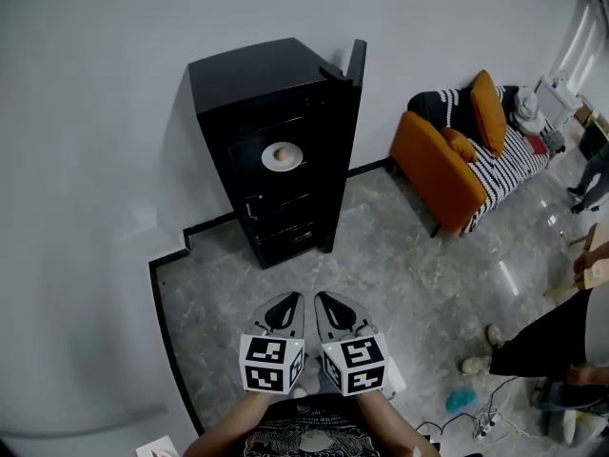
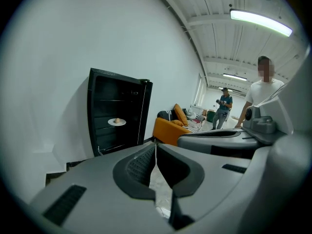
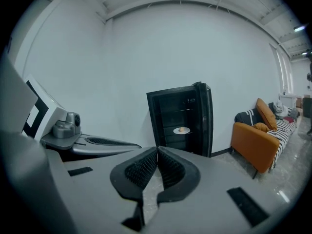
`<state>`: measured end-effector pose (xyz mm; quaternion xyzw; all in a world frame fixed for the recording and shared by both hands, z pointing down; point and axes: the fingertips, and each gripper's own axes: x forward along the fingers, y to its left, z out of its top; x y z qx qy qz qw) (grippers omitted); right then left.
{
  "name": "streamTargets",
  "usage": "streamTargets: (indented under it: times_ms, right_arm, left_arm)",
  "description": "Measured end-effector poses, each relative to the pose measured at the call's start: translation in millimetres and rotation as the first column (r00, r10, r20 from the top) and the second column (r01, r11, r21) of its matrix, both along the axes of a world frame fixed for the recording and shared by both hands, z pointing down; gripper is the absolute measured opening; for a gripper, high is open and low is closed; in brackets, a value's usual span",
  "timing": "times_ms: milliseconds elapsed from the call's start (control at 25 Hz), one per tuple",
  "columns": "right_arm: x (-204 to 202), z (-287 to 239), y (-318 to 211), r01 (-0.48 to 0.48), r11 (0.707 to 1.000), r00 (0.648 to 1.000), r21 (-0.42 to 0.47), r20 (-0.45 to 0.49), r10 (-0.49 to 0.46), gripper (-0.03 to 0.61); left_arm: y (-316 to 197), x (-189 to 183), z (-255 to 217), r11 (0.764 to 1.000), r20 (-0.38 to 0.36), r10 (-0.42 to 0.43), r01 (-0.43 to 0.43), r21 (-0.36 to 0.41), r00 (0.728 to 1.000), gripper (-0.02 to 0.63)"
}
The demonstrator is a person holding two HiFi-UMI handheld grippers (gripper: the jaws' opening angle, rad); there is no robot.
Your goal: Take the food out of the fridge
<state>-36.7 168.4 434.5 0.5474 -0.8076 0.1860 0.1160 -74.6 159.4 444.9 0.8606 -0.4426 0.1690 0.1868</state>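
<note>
Status: task barely started. The fridge (image 1: 276, 150) stands against the wall at about 12 o'clock from the grippers in the head view, well apart from them, with its door (image 1: 355, 67) swung open on its right side. On a middle shelf inside sits a white plate (image 1: 283, 164) with one small round tan food item (image 1: 282, 152) on it (too small to tell what food it is). The left gripper (image 1: 289, 303) and right gripper (image 1: 327, 303) are just beside each other at 6 o'clock in the frame, both aimed at the fridge and tipped slightly down. Both have jaws closed pad to pad with nothing between them; each gripper view shows ribbed pads meeting at the tips and floor behind. Already in place: door open, food exposed. Left to do: cross the floor, open a jaw set, reach onto the shelf, grip the plate or the food, bring it out. The orange sofa (image 1: 442, 165) at 2 o'clock sits off the line to the fridge. My read: approach phase, nothing gripped, all the handling ahead.
</note>
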Motion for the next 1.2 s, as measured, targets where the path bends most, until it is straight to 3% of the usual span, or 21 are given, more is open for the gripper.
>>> streamTargets:
  times_ms: [560, 1200]
  right_arm:
    - [68.3, 5.7, -132.2, 0.078, 0.997, 0.995, -0.021, 0.062, -0.076, 0.023]
    - [119.2, -1.7, -203.8, 0.136, 0.991, 0.985, 0.010, 0.107, -0.136, 0.023]
  left_arm:
    - [-127.7, 73.2, 3.3, 0.999, 0.072, -0.047, 0.048, -0.018, 0.996, 0.021]
    - [-197.0, 119.1, 10.4, 0.991, 0.079, -0.126, 0.129, -0.030, 0.989, 0.021]
